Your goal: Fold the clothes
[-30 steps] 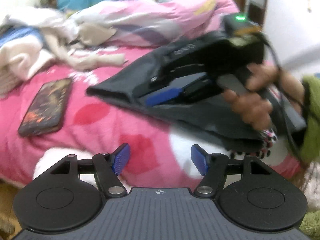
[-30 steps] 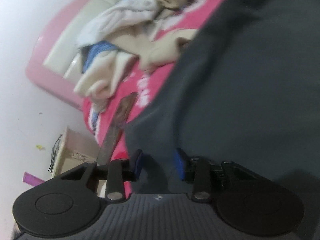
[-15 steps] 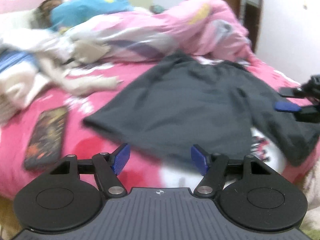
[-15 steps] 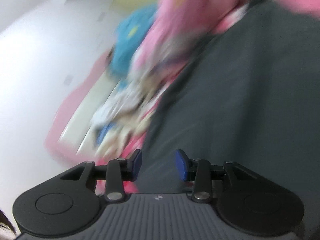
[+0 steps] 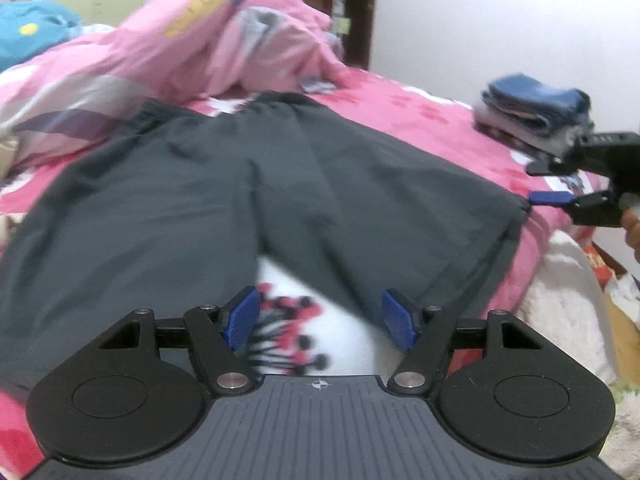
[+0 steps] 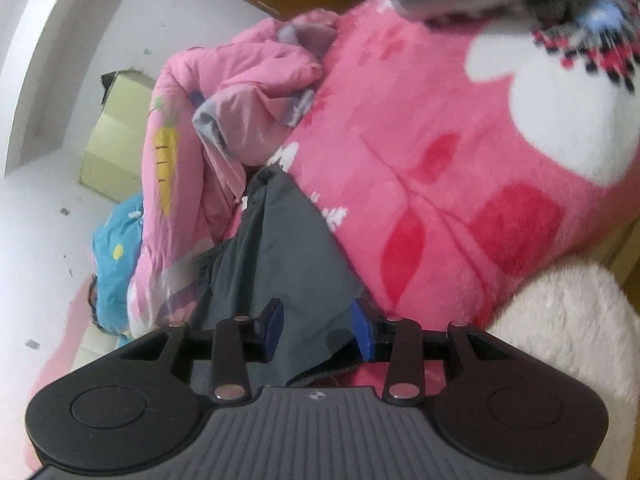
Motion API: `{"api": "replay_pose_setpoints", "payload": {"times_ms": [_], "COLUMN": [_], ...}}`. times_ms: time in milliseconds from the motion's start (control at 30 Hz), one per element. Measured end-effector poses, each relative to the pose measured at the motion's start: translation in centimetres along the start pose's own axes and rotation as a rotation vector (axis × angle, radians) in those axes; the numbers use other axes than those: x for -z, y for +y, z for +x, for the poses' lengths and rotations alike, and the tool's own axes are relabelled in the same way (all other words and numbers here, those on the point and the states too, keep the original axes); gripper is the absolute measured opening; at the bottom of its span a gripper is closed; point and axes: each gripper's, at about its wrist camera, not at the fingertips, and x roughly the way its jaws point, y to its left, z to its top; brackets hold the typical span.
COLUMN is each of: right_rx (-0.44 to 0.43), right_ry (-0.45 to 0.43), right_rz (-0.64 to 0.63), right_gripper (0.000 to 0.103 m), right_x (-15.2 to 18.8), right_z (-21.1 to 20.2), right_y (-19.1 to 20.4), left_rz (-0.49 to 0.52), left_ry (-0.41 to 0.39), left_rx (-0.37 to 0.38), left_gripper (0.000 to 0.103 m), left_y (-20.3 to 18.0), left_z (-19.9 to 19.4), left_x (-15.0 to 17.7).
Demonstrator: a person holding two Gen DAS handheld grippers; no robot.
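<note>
Since a second ago the dark grey shorts [image 5: 248, 184] are no longer bunched under the right gripper [image 6: 318, 334]; they are now lying spread flat across the pink blanket [image 5: 432, 120], waistband toward the rumpled pink quilt [image 5: 208, 40] and both leg openings toward the near edge of the bed. That right gripper is now sitting out at the hem corner of one leg, its jaws partly apart with the cloth lying loosely between the blue pads and nothing visibly pinched. Over the gap between the two legs, the left gripper [image 5: 320, 322] is hovering with its jaws standing wide and empty. Judging by how it is draping and creasing, the fabric is looking thin, light and limp, likely a little slick, so it will probably be sagging and sliding unless gripped firmly at an edge. Hem corners and the thicker waistband are looking like the surest places to pinch, one for each gripper, keeping the cloth taut while folding one leg over the other. A folded stack of clothes [image 5: 536, 112] is waiting beyond the far leg.
</note>
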Motion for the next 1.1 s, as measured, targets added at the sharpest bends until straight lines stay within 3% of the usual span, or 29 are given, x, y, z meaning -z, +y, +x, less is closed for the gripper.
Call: {"api": "replay_pose_setpoints", "payload": {"times_ms": [200, 300, 467, 533, 567, 633, 700, 833, 1000, 1100], "right_rx": [0.024, 0.067, 0.055, 0.052, 0.053, 0.061, 0.064, 0.128, 0.274, 0.231], "right_ry": [0.022, 0.0, 0.052, 0.077, 0.092, 0.083, 0.02, -0.051, 0.043, 0.02], "right_rz": [0.099, 0.101, 0.037, -0.032, -0.07, -0.178, -0.331, -0.444, -0.336, -0.296], "right_gripper": [0.041, 0.04, 0.041, 0.022, 0.002, 0.002, 0.002, 0.002, 0.002, 0.002], "right_x": [-1.1, -1.8, -2.3, -2.2, -2.0, -1.9, -2.2, -3.6, -4.8, -4.9], "right_z": [0.1, -0.3, 1.3, 2.0, 2.2, 1.7, 0.0, -2.3, -0.1, -0.8], "right_y": [-1.7, -2.4, -2.0, -1.1, -0.4, 1.6, 4.6, 6.1, 0.5, 0.0], "left_rz": [0.025, 0.038, 0.041, 0.034, 0.027, 0.015, 0.014, -0.023, -0.096, -0.163], "left_ry": [0.062, 0.078, 0.097, 0.099, 0.102, 0.108, 0.106, 0.11, 0.13, 0.139], "left_rx": [0.041, 0.06, 0.102, 0.126, 0.139, 0.163, 0.177, 0.24, 0.269, 0.285], "left_gripper": [0.068, 0.068, 0.068, 0.068, 0.068, 0.068, 0.068, 0.068, 0.068, 0.068], "left_y": [-2.2, -2.9, -3.8, -3.9, -3.9, -4.0, -4.1, -3.8, -2.7, -1.6], "left_z": [1.0, 1.1, 1.7, 1.7, 1.8, 1.8, 1.6, 1.5, 1.8, 1.9], "left_x": [0.6, 1.0, 1.0, 1.0, 1.0, 0.9, 0.9, 1.1, 0.9, 0.7]}}
